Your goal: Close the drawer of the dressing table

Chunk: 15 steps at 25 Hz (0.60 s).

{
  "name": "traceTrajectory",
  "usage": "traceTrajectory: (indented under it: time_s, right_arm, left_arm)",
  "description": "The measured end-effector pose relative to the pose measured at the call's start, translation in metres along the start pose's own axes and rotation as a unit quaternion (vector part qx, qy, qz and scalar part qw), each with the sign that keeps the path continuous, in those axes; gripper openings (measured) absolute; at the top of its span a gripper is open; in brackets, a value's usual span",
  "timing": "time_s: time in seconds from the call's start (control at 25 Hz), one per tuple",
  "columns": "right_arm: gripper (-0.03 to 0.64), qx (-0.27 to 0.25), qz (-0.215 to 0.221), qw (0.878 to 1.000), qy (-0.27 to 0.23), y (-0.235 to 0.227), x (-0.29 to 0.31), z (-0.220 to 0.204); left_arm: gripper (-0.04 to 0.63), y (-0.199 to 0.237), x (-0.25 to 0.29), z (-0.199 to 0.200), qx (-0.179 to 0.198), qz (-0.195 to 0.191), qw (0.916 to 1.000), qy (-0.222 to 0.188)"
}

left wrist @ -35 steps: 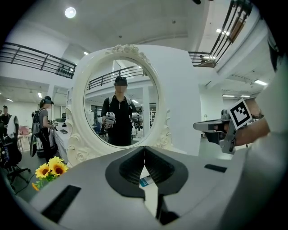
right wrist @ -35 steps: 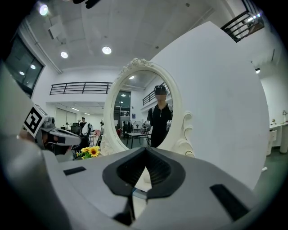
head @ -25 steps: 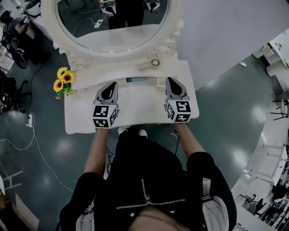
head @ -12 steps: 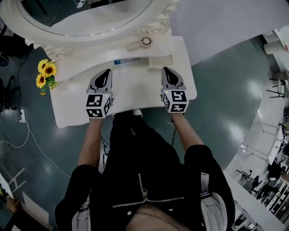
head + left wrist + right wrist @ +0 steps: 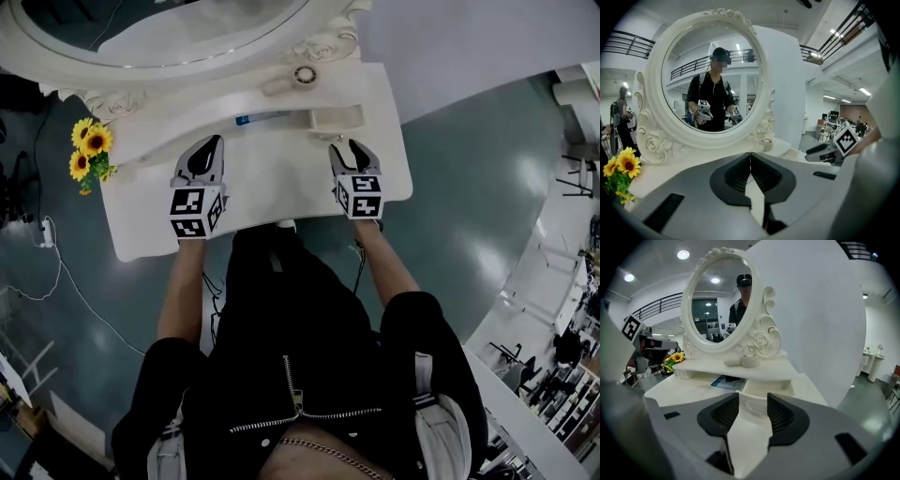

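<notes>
The white dressing table (image 5: 262,187) has a small drawer (image 5: 336,120) standing pulled out from under its upper shelf, on the right. My right gripper (image 5: 351,144) hovers just in front of that drawer. Its jaws are opening, and in the right gripper view (image 5: 753,401) the drawer front (image 5: 771,387) and its small knob (image 5: 756,408) show in the gap, with the pads not pressing on anything. My left gripper (image 5: 208,146) hangs over the left half of the tabletop, shut and empty, with its fingertips (image 5: 750,157) meeting.
An oval mirror (image 5: 159,28) in a carved frame rises behind the shelf. A round little pot (image 5: 302,75) sits on the shelf and a blue flat item (image 5: 255,119) lies beneath it. Sunflowers (image 5: 86,150) stand at the table's left end. A white wall panel (image 5: 469,47) is on the right.
Both grippers have come down closer to the tabletop. The right one has dropped more, tipped toward the drawer, and its jaws have parted from shut to wide.
</notes>
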State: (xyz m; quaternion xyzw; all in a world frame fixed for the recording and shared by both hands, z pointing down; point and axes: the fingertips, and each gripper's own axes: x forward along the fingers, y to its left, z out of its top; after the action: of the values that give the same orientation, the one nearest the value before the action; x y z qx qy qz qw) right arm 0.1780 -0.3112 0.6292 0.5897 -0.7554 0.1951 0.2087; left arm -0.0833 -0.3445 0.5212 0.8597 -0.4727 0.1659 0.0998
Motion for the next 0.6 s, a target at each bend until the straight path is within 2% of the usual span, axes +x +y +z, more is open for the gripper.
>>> traceTrajectory:
  time_s: [0.08, 0.4, 0.6]
  right_arm:
    - [0.194, 0.006, -0.002, 1.0, 0.025, -0.005, 0.012, -0.015]
    - [0.193, 0.042, -0.021, 0.995, 0.083, -0.031, 0.051, -0.051]
    - [0.163, 0.06, -0.021, 0.992, 0.111, -0.036, 0.064, -0.068]
  left_arm:
    - [0.021, 0.004, 0.0, -0.003, -0.001, 0.003, 1.0, 0.003]
    - [0.021, 0.024, -0.004, -0.013, -0.009, 0.021, 0.9996, 0.018]
    - [0.021, 0.037, -0.008, -0.02, -0.014, 0.034, 0.999, 0.026]
